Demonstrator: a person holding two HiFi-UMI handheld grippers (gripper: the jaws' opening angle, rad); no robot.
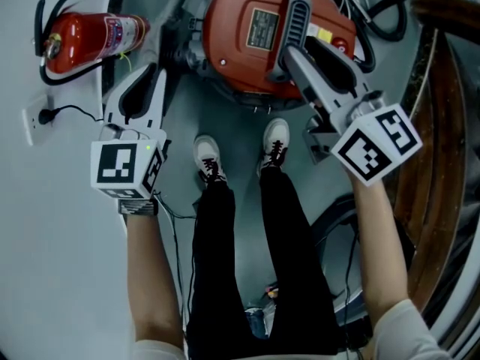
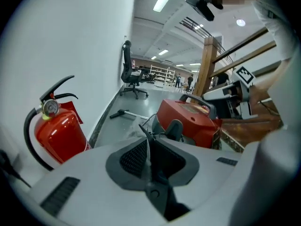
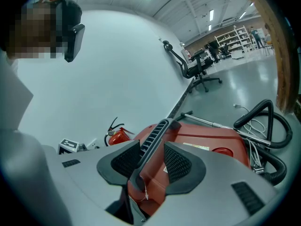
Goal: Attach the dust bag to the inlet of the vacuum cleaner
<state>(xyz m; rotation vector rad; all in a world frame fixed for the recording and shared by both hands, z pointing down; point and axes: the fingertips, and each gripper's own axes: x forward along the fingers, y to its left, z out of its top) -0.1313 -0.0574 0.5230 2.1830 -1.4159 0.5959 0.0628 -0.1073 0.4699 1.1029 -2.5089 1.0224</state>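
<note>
Right gripper (image 3: 151, 159) has its jaws apart, straddling the black handle (image 3: 157, 135) on top of the red vacuum cleaner (image 3: 207, 142). The handle lies against one pad, and red casing shows in the gap to the other pad. In the head view this gripper (image 1: 294, 58) lies over the lid, along the handle (image 1: 298, 13). A black hose (image 3: 263, 121) loops on the floor beyond the vacuum, off to that gripper's right. A metal tube (image 3: 211, 121) lies further out.

Left gripper (image 2: 146, 135) has its jaws closed together. A thin pale sliver sits in the seam, and I can't tell what it is. A pale crinkled film shows just past the tips; I can't tell whether that's the dust bag. The vacuum cleaner (image 2: 188, 119) sits ahead and to the right of this gripper, apart from it, with a grey fitting (image 2: 174, 128) on its near end. A fire extinguisher (image 2: 59, 133) lies to its left against the wall (image 2: 70, 41). An office chair (image 2: 129, 76) stands far ahead.

In the head view the left gripper (image 1: 146, 81) sits between the fire extinguisher (image 1: 90, 34) and the vacuum cleaner (image 1: 240, 28), touching neither. The person's shoes (image 1: 208, 158) are just short of the vacuum.
</note>
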